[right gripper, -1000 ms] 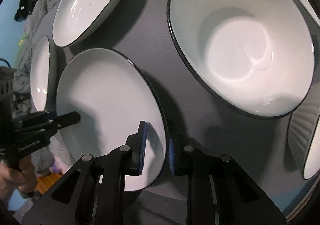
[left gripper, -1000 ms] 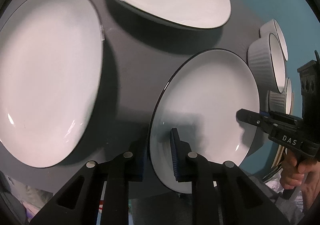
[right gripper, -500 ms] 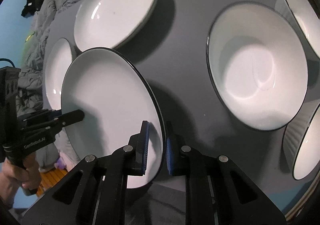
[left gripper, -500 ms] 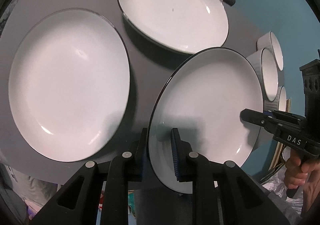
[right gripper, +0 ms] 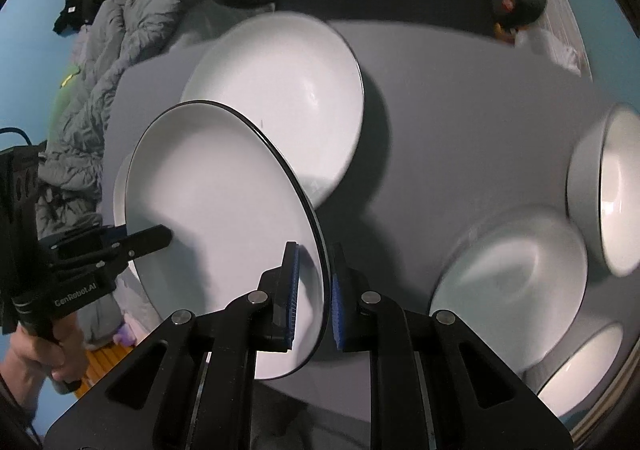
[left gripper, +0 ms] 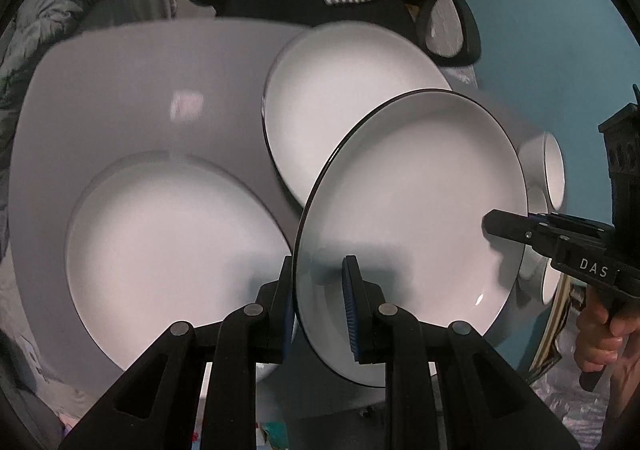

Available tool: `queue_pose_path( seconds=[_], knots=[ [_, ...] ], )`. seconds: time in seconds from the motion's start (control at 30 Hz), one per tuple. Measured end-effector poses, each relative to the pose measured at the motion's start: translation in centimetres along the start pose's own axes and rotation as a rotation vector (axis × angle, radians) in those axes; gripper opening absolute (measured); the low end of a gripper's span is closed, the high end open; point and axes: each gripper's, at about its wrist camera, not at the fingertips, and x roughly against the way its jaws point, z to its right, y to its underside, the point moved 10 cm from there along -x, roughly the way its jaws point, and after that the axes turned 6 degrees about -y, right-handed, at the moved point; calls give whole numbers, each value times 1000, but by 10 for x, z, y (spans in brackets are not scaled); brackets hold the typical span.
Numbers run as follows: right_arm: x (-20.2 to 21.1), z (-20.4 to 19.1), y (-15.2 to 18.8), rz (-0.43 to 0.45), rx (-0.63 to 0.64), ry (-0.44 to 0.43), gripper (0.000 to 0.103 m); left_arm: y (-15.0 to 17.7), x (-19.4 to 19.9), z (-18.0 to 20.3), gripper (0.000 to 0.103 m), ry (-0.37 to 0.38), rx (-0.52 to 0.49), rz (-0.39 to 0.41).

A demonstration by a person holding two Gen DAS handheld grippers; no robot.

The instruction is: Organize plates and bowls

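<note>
You are gripping the lifted plate (left gripper: 412, 217) by opposite rims, left gripper (left gripper: 318, 304) and right gripper (right gripper: 314, 290) both clenched on it, carrying it tilted above the desk (right gripper: 460, 121), the resting plate (left gripper: 172, 250) lying at nine o'clock.

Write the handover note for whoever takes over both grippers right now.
Left gripper and right gripper: each shut on opposite rims of one black-rimmed plate, held off the grey table.
Two more plates lie on the table: near and far.
Bowls sit at the right side.
Done: plate picked up.
Left: set it onto another plate, probably; gather the bowls.
</note>
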Motion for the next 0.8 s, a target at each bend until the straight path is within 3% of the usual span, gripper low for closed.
queue_pose_path(
  seconds=[0.4,0.8],
  knots=[
    [-10,-4,-60,-11,-11,-28,15,-56,-13,-24,23,-78,34,8],
    [-25,-2,-81,-59,-32,-27,16,-79,-26,-30,24,-134,42,-18]
  ],
)
